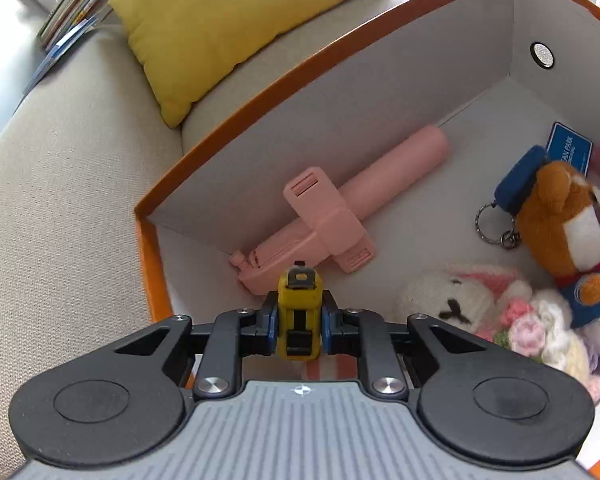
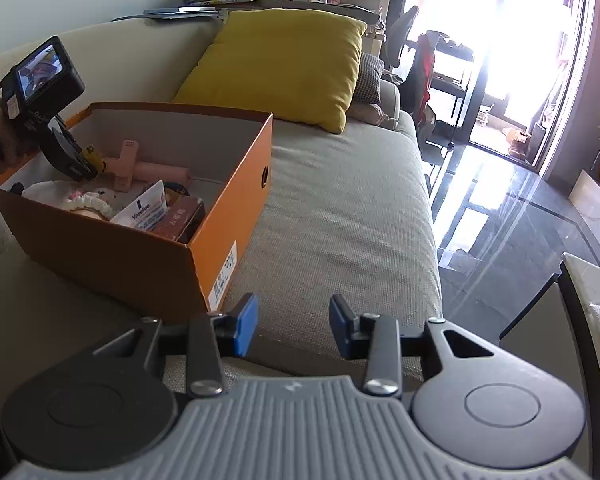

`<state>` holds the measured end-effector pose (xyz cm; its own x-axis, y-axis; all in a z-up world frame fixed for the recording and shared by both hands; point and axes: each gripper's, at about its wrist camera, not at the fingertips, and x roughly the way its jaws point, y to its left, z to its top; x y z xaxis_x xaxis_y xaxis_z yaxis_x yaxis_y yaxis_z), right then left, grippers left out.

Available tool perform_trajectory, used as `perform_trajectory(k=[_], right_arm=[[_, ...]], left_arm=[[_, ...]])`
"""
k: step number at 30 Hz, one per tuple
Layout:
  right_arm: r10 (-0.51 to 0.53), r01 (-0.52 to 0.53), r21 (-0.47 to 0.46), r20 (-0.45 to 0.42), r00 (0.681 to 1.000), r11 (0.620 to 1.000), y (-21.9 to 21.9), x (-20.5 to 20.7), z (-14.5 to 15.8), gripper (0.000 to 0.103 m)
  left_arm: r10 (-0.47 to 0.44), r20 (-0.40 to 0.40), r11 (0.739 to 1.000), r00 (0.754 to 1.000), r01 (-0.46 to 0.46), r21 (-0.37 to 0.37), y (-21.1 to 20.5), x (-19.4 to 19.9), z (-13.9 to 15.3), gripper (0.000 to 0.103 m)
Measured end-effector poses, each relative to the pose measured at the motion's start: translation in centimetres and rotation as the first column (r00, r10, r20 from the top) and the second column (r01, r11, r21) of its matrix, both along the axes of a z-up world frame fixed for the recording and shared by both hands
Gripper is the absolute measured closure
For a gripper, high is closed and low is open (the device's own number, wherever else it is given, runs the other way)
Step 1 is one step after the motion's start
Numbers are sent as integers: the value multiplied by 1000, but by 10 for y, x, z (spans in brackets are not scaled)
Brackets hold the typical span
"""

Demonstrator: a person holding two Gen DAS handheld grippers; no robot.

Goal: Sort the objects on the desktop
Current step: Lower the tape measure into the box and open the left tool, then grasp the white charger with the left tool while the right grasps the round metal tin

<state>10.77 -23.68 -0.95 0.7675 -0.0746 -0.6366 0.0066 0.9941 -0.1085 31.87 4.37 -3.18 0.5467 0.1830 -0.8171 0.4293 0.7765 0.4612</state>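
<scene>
Sofa: left hand-held gripper pinching yellow tape measure inside box rim; right hand-held gripper spread

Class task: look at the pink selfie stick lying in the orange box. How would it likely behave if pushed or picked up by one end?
The pink selfie stick looks like hard moulded plastic, so probably stiff, not floppy. Its round handle might roll, but the clamp crosswise on it should stop that. Lifted by one end, it may tilt, since the clamp sits nearer the other end. It lies against the wall of the orange box, so a push may only slide it along.
</scene>
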Motion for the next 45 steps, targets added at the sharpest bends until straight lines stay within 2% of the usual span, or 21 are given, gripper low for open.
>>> perform_trajectory(k=[8, 10, 11, 14, 15, 18, 21, 24, 28, 32, 37, 39, 41, 42, 43, 45], right_arm=[[-27, 27, 9, -23, 999, 1000, -8, -8, -8, 61], [-30, 30, 15, -26, 999, 999, -8, -9, -9, 61], [-29, 29, 18, -27, 999, 999, -8, -10, -10, 61], [-22, 23, 19, -25, 999, 1000, -6, -12, -10, 61], [-20, 20, 19, -25, 999, 1000, -5, -13, -10, 61], [-3, 4, 37, -29, 1000, 999, -3, -16, -10, 61], [12, -8, 74, -49, 999, 997, 1, -21, -10, 61], [36, -25, 128, -80, 996, 992, 5, -30, -13, 61], [73, -48, 167, -145, 987, 985, 17, -45, -23, 61], [104, -56, 209, -231, 967, 976, 31, -59, -39, 61], [219, -126, 290, -316, 923, 949, 57, -79, -56, 59], [259, -151, 311, -344, 903, 938, 67, -86, -63, 56], [268, -152, 310, -377, 886, 939, 76, -90, -70, 51], [266, -148, 306, -393, 880, 940, 79, -92, -73, 51], [265, -143, 306, -407, 874, 941, 80, -92, -77, 51], [262, -124, 317, -440, 859, 940, 82, -94, -85, 51]], left_arm=[[24, -11, 993, 1000, -25, -114, 18, -1, 5, 71], [30, -27, 986, 999, -34, -162, 22, -4, 11, 56], [25, -26, 982, 999, -29, -185, 23, -7, 15, 54], [20, -15, 978, 1000, -23, -209, 26, -14, 24, 55], [24, -6, 976, 1000, -25, -216, 28, -17, 27, 62], [34, 30, 965, 999, -25, -263, 27, -32, 42, 62], [16, 72, 942, 997, 9, -334, 25, -56, 64, 62], [-37, 119, 919, 992, 81, -386, 23, -92, 87, 62], [-125, 131, 882, 983, 170, -439, 12, -135, 102, 62], [-222, 96, 874, 970, 242, -421, -5, -190, 89, 62], [-328, 1, 829, 945, 288, -480, -22, -237, 51, 62], [-344, -49, 840, 938, 284, -462, -31, -251, 33, 62], [-353, -63, 859, 933, 297, -417, -36, -265, 20, 62], [-358, -68, 867, 931, 305, -394, -37, -271, 13, 60], [-360, -66, 874, 931, 312, -373, -39, -274, 8, 53], [-371, -54, 881, 927, 333, -337, -43, -282, 2, 50]])
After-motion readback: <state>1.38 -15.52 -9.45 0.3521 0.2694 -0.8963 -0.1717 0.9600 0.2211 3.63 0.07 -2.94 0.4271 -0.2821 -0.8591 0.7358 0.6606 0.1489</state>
